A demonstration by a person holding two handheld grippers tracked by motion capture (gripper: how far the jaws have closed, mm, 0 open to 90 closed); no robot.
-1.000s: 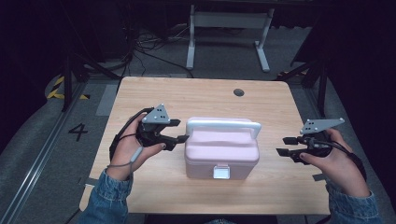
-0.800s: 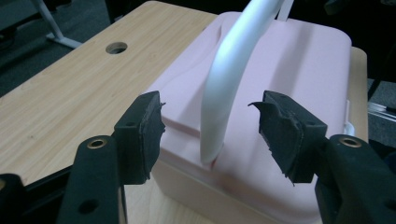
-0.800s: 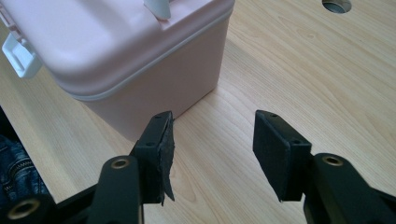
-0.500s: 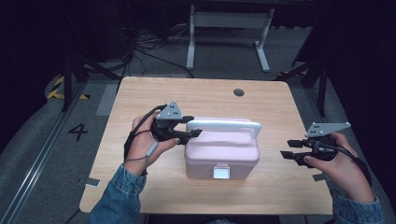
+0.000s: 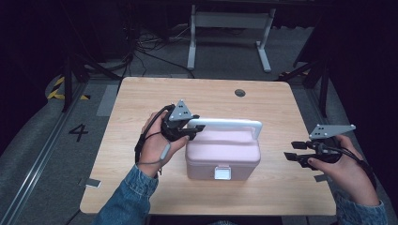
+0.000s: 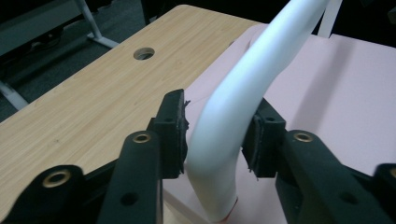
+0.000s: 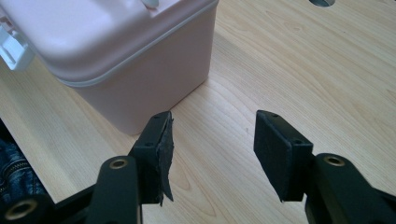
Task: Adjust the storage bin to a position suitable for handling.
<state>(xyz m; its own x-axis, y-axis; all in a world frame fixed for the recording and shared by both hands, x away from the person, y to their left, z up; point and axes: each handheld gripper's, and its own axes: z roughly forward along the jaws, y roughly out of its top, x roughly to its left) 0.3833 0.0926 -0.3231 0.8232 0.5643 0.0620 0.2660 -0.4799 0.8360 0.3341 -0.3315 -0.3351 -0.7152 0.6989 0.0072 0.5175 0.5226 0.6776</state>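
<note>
One pink box stands in the middle of the table, with its white latch facing the person. Its white handle is raised, and the long axis of the handle runs across the table, from the left end of the box to the right end. At the left end, where the handle bends down to the lid, the left gripper has the handle between its jaws. These jaws have just been closing; in the left gripper view one pad seems to press on the handle and the other is very near it. The right gripper is well apart from the right side of the box, jaws open and empty. I judge the left hand will do the lifting.
</note>
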